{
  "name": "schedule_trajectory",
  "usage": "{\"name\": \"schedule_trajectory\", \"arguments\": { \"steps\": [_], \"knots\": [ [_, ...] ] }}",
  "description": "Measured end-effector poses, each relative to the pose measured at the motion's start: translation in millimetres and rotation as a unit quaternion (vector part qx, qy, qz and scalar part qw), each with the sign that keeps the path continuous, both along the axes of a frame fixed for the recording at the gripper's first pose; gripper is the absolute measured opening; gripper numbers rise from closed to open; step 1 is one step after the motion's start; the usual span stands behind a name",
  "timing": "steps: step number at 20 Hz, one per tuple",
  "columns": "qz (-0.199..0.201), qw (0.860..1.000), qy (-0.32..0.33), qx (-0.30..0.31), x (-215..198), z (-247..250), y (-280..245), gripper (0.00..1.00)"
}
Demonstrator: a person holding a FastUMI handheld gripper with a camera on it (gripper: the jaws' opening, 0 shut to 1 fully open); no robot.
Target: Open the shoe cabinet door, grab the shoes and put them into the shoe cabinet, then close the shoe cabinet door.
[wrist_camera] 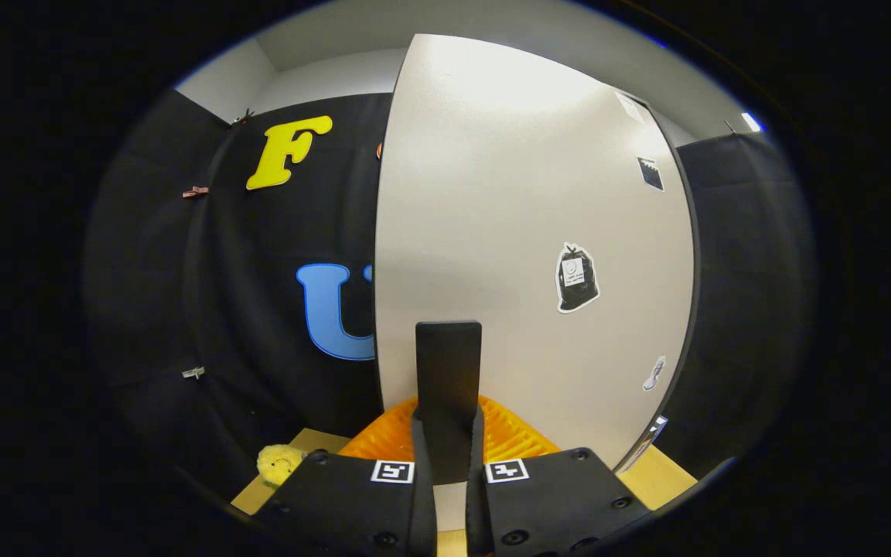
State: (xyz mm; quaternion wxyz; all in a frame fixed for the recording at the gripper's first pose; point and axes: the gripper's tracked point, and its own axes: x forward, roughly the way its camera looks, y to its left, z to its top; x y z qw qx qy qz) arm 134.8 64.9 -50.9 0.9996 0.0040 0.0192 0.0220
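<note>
Tongs: the gripper (448,424) points straight at a pale door, its two fingers (420,456) drawn in close and clamped on a flat dark handle, one finger on each side of it.
Handle: the handle (448,360) is an upright slab that rises from between the fingers and stands against the lower part of the door.
Orange thing: a ribbed orange thing (511,437) lies just behind the fingers and the handle, spreading out to both sides at the foot of the door; what it is cannot be told.
Table: a wooden tabletop (658,476) shows on either side of the gripper's body.
Toy: a small fuzzy yellow toy (279,462) sits on the table to the left of the fingers, near the cloth wall.
Door: the shoe cabinet door (492,193) is a tall pale panel just beyond the fingers, with a dark strip along its right edge.
Stickers: a black bag sticker (577,277) sits right of the handle and higher up; a small pale sticker (653,374) is lower, near the right edge.
Wall: black cloth (244,325) hangs behind the door on both sides, with two small clips (195,191) on its left part.
</note>
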Motion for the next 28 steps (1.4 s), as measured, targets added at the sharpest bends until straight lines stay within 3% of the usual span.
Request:
{"name": "schedule_trajectory", "arguments": {
  "steps": [12, 23, 28],
  "knots": [
    [0.037, 0.999, -0.003, 0.027, -101.1, 8.5, -67.4, 0.18],
    [0.034, 0.998, 0.013, 0.046, -148.8, 7.7, -151.4, 0.18],
    [0.032, 0.999, 0.026, 0.014, -165.9, 10.1, -189.9, 0.15]
  ]
}}
